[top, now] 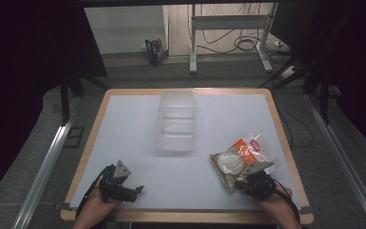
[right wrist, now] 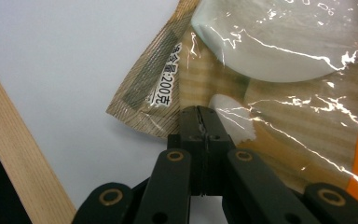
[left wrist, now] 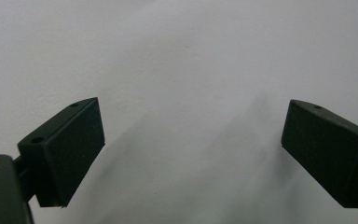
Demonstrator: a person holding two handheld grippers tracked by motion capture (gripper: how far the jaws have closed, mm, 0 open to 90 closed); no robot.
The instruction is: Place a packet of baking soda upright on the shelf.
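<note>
A clear-wrapped food packet (top: 240, 157) with tan and orange print and a white round item inside lies at the table's front right. My right gripper (top: 240, 180) sits at its near edge. In the right gripper view the jaws are closed together, and my right gripper (right wrist: 200, 113) pinches the lower edge of the packet (right wrist: 284, 116). My left gripper (top: 137, 190) rests at the front left, pointing right. In the left gripper view my left gripper (left wrist: 193, 154) stands open, jaws wide apart, with bare white tabletop between them.
A clear plastic lidded container (top: 176, 121) stands in the middle of the white table (top: 124, 133), toward the back. The table's wooden rim (right wrist: 23, 163) runs close to the left of the packet. Beyond the table are a desk frame and cables on the floor.
</note>
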